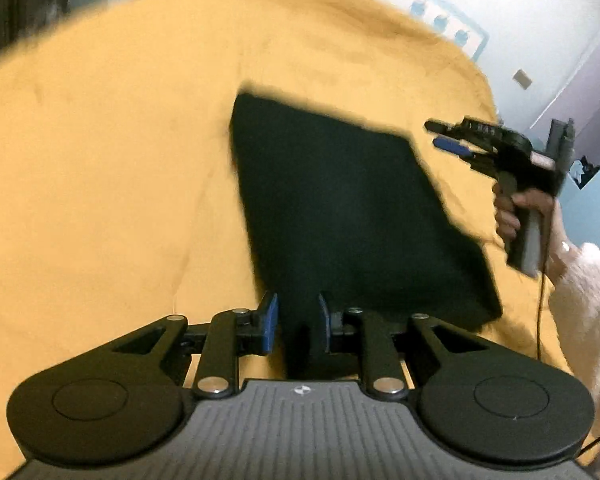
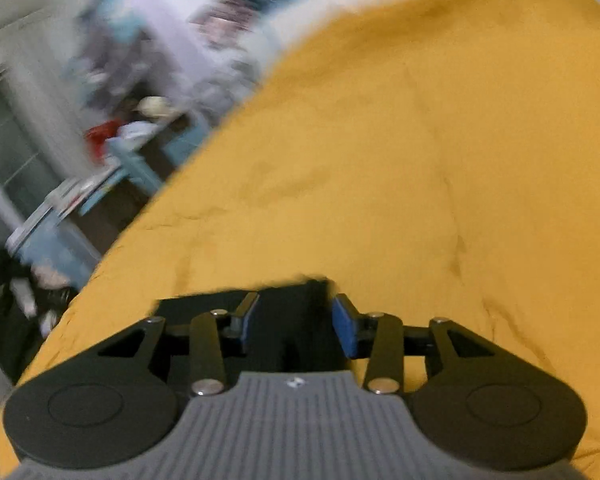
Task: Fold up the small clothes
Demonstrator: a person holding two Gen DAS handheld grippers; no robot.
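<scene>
We see the dark garment amid open yellow bedspread; left gripper and right gripper narrowly parted (grip unclear, edges blurred).

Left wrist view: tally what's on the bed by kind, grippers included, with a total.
Dark folded garment: 1
Mustard-yellow bed cover: 1
Grippers: 2, the left gripper at the garment's near edge and the right gripper held in a hand beside its far corner
Total: 4
</scene>
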